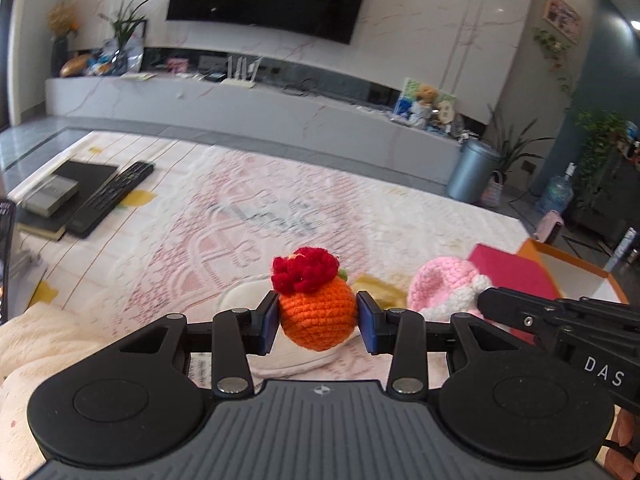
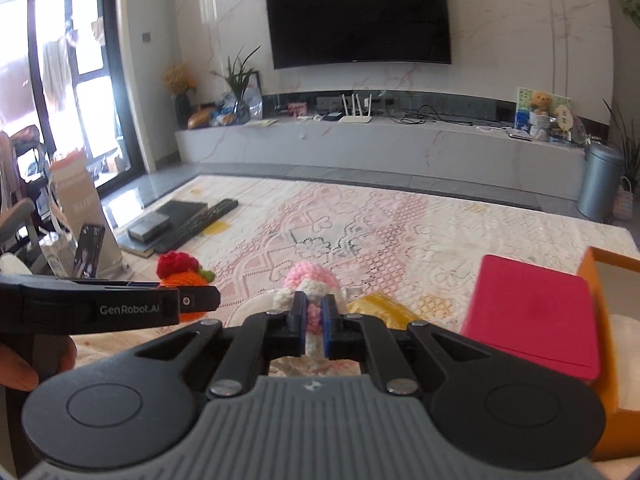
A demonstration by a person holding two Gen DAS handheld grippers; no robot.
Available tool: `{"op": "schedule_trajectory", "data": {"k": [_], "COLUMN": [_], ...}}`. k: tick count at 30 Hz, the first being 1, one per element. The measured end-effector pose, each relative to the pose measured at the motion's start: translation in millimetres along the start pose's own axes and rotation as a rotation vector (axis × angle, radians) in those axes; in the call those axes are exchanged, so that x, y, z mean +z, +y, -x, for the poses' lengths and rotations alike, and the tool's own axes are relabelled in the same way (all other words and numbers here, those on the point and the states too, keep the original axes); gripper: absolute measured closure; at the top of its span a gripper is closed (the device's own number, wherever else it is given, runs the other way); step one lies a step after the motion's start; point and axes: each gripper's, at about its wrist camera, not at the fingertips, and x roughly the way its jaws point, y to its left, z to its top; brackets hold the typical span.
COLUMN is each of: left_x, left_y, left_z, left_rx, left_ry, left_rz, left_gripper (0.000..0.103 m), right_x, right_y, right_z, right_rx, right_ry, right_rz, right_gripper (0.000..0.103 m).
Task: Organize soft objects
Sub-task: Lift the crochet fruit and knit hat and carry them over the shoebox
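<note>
Orange toy: crocheted orange ball (image 1: 318, 318) with a red yarn tuft and a small green leaf on top, raised above the patterned cloth (image 1: 200, 216).
Left gripper (image 1: 318, 322): blue pads pinch the orange ball on both sides.
Pink toy: pink-and-white crocheted piece (image 2: 314, 282), soft and lumpy; exact shape unclear, partly hidden by the jaws.
Right gripper (image 2: 314, 322): fingers pressed nearly together, pinching a fold of the pink toy.
Nearby items: magenta lid (image 2: 532, 316) leaning on an orange box (image 2: 612, 320) at right; remote control (image 1: 112, 196) and dark books (image 1: 60, 196) far left; cream plush fabric (image 1: 24, 336) just below the left gripper.
Obstruction: each gripper's body crosses the other camera's view.
Markings: "GenRobot.AI" on the left gripper; "DAS" on the right gripper.
</note>
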Motion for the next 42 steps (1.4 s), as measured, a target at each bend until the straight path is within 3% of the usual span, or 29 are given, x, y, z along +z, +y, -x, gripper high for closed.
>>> {"op": "schedule_trajectory", "data": {"k": [9,21,27,42], "left_x": [16,24,25,8], "left_y": [-72,-187,-225,-290], "left_z": [7,-18,-45,-101], "left_rx": [-0.135,-0.359,-0.4,-0.422], "left_ry": [-0.041,-0.026,0.01,0.063], "left_rz": [-0.105,-0.313,-0.387,-0.601], "left_gripper": [0.057,0.057,0.057,0.057], "right_x": [19,31,24,21], "right_y": [-40,-132,-171,-243], "right_z": [74,139,142,96], "right_rx": [-0.079,-0.31,-0.365,-0.425], "right_ry": [-0.115,-0.181,-0.151,-0.048], "right_rz": [-0.005,-0.051,-0.082,-0.104], "right_gripper": [0.098,0.098,0.098,0.098]}}
